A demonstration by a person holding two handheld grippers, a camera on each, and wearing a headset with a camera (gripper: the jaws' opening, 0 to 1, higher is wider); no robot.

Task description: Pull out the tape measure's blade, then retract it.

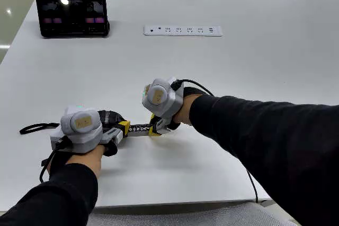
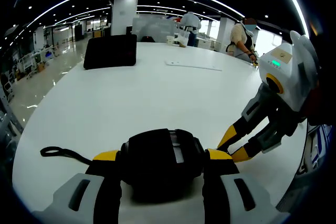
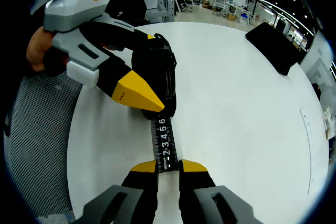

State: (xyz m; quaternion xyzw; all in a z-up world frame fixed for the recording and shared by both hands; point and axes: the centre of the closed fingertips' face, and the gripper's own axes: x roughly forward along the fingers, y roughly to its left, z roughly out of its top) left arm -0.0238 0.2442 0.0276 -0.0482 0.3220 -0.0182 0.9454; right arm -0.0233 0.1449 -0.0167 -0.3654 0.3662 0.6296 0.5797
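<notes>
1. The left gripper (image 2: pixel 163 157) is clamped across the black tape measure case (image 3: pixel 159 69). The case sits on the white table (image 1: pixel 222 78), near its front edge.
2. The right gripper (image 3: pixel 168 166) is pinched narrow on the tip of the blade (image 3: pixel 162 137). A short length is out, with numerals readable to about six.
3. The blade's long axis runs straight from the case to the right jaws, left to right across the person.
4. Judgement: extension calls for the right gripper to draw directly away from the case along this axis while the left anchors it.

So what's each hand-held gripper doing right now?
Left hand-held gripper: closed on the tape measure case.
Right hand-held gripper: closed on the blade, pulled partly out.
</notes>
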